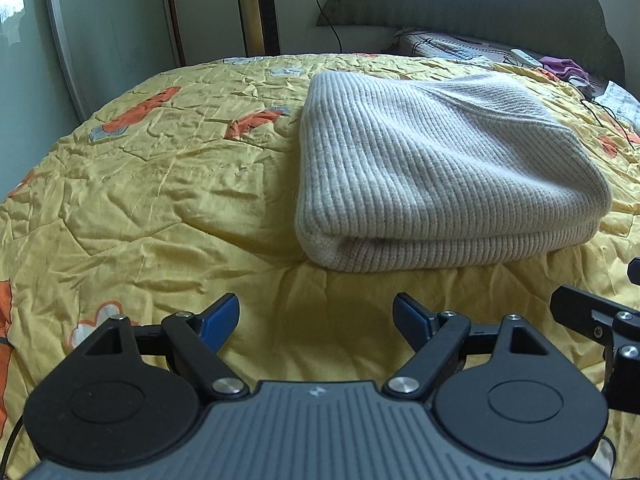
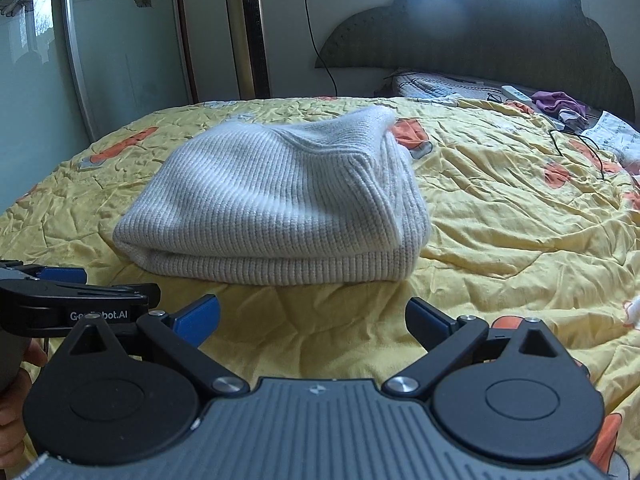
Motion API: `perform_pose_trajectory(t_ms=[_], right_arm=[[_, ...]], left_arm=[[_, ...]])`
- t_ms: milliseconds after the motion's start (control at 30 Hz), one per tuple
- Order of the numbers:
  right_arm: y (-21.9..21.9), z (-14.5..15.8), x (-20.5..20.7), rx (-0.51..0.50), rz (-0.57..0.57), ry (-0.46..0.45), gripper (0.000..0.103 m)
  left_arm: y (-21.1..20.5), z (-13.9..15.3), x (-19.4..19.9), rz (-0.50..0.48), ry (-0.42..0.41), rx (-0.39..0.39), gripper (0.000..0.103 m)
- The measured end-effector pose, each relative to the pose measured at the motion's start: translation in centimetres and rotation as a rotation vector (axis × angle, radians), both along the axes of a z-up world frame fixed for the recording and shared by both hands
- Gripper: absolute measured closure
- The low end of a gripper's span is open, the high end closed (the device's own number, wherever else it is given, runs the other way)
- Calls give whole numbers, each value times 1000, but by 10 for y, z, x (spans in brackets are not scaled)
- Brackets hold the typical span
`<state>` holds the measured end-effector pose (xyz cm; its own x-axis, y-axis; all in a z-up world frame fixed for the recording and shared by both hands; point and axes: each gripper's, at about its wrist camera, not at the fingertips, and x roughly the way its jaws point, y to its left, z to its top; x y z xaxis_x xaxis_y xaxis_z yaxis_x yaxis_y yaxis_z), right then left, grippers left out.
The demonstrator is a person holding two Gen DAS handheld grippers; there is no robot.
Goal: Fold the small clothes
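Observation:
A white ribbed knit garment [image 1: 436,176] lies folded into a thick stack on the yellow bedspread [image 1: 160,184]. In the right wrist view the same folded knit [image 2: 276,204] sits just beyond the fingers. My left gripper [image 1: 316,320] is open over bare bedspread, short of the stack's near edge, with nothing between its blue pads. My right gripper [image 2: 312,320] is open too, hovering in front of the fold, empty. The left gripper's body [image 2: 76,304] shows at the left edge of the right wrist view, held by a hand.
A padded headboard [image 2: 500,36] and a quilted pillow [image 2: 440,86] lie at the far end. A remote [image 2: 516,94], purple cloth [image 2: 556,102] and a black cable [image 2: 580,148] sit at the far right. A tall gold fan [image 2: 248,32] and a sliding glass door [image 2: 120,40] stand behind.

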<state>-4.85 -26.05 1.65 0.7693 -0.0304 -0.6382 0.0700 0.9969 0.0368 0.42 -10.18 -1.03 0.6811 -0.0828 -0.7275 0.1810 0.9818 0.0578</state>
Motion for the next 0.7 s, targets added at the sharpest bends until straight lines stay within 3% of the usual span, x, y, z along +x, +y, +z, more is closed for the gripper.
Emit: perform_pose_trajectory(t_ms=[367, 700], right_arm=[[-4, -4, -3, -2, -5, 6, 3], [-11, -9, -6, 5, -26, 12, 2]], left_arm=[[0, -7, -3, 8, 1, -6, 18], [0, -12, -5, 22, -12, -21, 8]])
